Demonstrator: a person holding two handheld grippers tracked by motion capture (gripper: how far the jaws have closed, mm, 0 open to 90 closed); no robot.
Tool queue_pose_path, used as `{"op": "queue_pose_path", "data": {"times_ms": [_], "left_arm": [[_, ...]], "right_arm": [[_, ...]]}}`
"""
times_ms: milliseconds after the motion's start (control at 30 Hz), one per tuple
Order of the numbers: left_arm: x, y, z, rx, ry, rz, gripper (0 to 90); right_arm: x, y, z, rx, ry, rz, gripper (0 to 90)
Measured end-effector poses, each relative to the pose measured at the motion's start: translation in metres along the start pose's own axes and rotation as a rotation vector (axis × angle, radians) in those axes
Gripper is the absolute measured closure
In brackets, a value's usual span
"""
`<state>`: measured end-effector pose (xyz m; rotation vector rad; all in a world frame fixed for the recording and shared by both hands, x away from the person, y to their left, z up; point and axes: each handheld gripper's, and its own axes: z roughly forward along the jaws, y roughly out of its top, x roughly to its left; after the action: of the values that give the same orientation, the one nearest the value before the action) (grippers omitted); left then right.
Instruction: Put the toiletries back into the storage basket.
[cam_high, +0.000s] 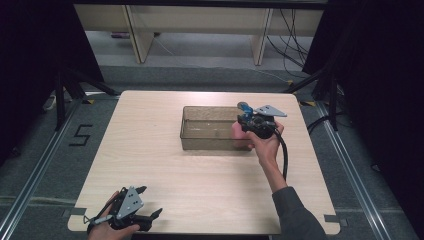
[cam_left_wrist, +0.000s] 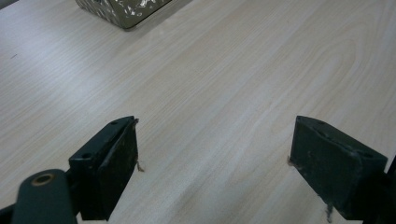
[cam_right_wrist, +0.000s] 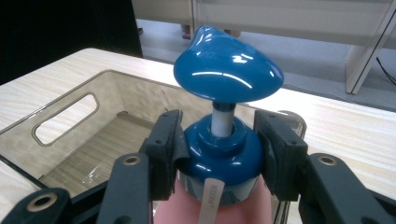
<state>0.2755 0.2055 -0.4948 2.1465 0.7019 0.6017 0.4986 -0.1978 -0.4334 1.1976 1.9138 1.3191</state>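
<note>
The pink plastic pump bottle with the glossy blue dispenser head (cam_right_wrist: 229, 70) hangs at the near right end of the clear smoky plastic bin (cam_right_wrist: 70, 135), my right tongs (cam_right_wrist: 219, 149) pinching its blue collar. That collar is rounded and slick, so I judge it could slip or swing and knock the bin's rim. Well short of the bin, my left tongs (cam_left_wrist: 215, 158) rest spread and idle over the pale wooden desk (cam_left_wrist: 233, 70).

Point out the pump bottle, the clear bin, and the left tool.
pump bottle (cam_right_wrist: 229, 70): right gripper view, on its blue pump head.
clear bin (cam_high: 205, 142): high view, on its near wall.
left tool (cam_left_wrist: 215, 154): left gripper view, midway between its open jaws.
</note>
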Motion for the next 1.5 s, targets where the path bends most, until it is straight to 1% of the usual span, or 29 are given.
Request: {"op": "queue_pose_path", "data": {"times_ms": [33, 100, 133, 200, 300, 333, 367, 400, 500, 567, 633, 667, 700, 733, 767, 833, 867, 900, 933, 967, 1000, 1100, 1200, 1267, 1300, 1367, 1400, 1467, 1500], "left_arm": [[0.0, 0.0, 0.0, 0.001, 0.007, 0.003, 14.8], [-0.001, -0.001, 0.0, -0.003, 0.003, -0.006, 14.8], [-0.001, 0.0, 0.0, 0.002, 0.002, -0.003, 14.8], [0.0, 0.0, 0.0, 0.003, 0.002, -0.001, 14.8], [0.0, 0.0, -0.001, 0.007, 0.002, 0.005, 14.8], [0.001, 0.0, -0.001, 0.008, 0.002, 0.007, 14.8], [0.001, 0.0, -0.001, 0.008, 0.002, 0.007, 14.8], [0.0, 0.0, 0.0, 0.0, -0.003, -0.001, 14.8], [-0.001, 0.0, -0.001, -0.005, -0.001, -0.001, 14.8], [-0.001, 0.0, -0.001, -0.005, -0.001, -0.001, 14.8], [0.0, 0.0, -0.001, -0.006, 0.001, 0.001, 14.8], [-0.001, 0.0, -0.001, -0.006, 0.001, 0.0, 14.8], [-0.001, 0.0, -0.001, -0.006, 0.001, 0.0, 14.8], [-0.001, 0.0, -0.001, -0.006, -0.002, 0.0, 14.8], [-0.001, 0.0, -0.001, -0.005, 0.0, -0.001, 14.8], [0.0, 0.001, -0.001, -0.005, 0.01, 0.004, 14.8], [-0.001, 0.0, -0.002, -0.003, 0.01, 0.004, 14.8], [-0.001, 0.0, -0.002, -0.003, 0.01, 0.004, 14.8], [0.001, 0.001, -0.002, 0.003, 0.006, 0.004, 14.8], [0.001, 0.001, -0.002, 0.003, 0.006, 0.004, 14.8], [0.001, 0.001, -0.002, -0.006, 0.01, 0.007, 14.8], [0.0, 0.001, -0.002, -0.006, 0.002, -0.003, 14.8], [0.0, 0.001, -0.002, -0.012, -0.001, -0.002, 14.8], [0.0, 0.0, -0.003, -0.006, -0.005, 0.0, 14.8], [0.0, 0.0, -0.002, -0.006, 0.003, -0.006, 14.8], [0.0, 0.001, -0.001, -0.026, 0.012, -0.014, 14.8], [0.001, 0.001, -0.002, -0.005, 0.01, 0.003, 14.8], [0.0, 0.001, -0.002, -0.007, 0.005, -0.002, 14.8], [0.001, 0.001, -0.002, -0.004, 0.009, 0.005, 14.8]], "right_arm": [[0.001, 0.0, -0.001, 0.007, 0.005, 0.009, 53.5], [0.001, -0.001, 0.0, 0.006, -0.003, -0.008, 53.5], [0.002, -0.001, -0.001, 0.014, -0.004, 0.015, 53.5], [0.002, -0.002, -0.001, 0.013, -0.005, 0.014, 53.5], [0.0, -0.003, 0.0, 0.006, -0.009, -0.016, 53.5], [0.002, -0.004, 0.0, 0.014, -0.004, 0.005, 53.5], [0.002, -0.004, 0.0, 0.014, -0.004, 0.005, 53.5], [0.001, -0.004, 0.0, 0.01, -0.015, -0.026, 53.5], [0.003, -0.005, 0.001, 0.008, -0.005, -0.008, 53.4], [0.002, -0.005, 0.001, 0.008, 0.002, -0.029, 53.2], [0.003, -0.005, 0.001, 0.013, 0.007, -0.008, 52.1], [0.003, -0.005, 0.001, -0.001, -0.004, -0.002, 42.1], [0.003, -0.003, -0.001, -0.007, -0.001, 0.008, 37.5], [0.003, -0.003, -0.001, -0.007, -0.001, 0.008, 37.5], [0.003, -0.001, -0.003, -0.012, 0.024, 0.045, 31.3], [0.002, 0.0, -0.004, -0.021, 0.026, 0.046, 29.3], [0.002, 0.0, -0.008, -0.023, 0.03, 0.067, 26.2], [0.002, 0.0, -0.008, -0.023, 0.03, 0.067, 26.2], [0.002, 0.001, -0.012, -0.02, 0.048, 0.092, 25.1], [0.002, 0.001, -0.012, -0.02, 0.048, 0.092, 25.1], [0.002, 0.002, -0.015, -0.024, 0.042, 0.063, 24.3], [0.004, 0.001, -0.02, -0.022, 0.052, 0.094, 23.3], [0.001, 0.0, -0.023, -0.023, 0.051, 0.075, 22.8], [0.002, 0.0, -0.024, -0.022, 0.047, 0.077, 22.5], [0.003, 0.0, -0.026, -0.021, 0.047, 0.102, 22.5], [0.002, 0.0, -0.028, -0.028, 0.053, 0.086, 22.5], [0.002, 0.0, -0.029, -0.037, 0.055, 0.087, 22.4], [0.004, 0.001, -0.034, -0.035, 0.06, 0.107, 22.1], [0.003, 0.001, -0.034, -0.04, 0.062, 0.095, 22.1]]}}
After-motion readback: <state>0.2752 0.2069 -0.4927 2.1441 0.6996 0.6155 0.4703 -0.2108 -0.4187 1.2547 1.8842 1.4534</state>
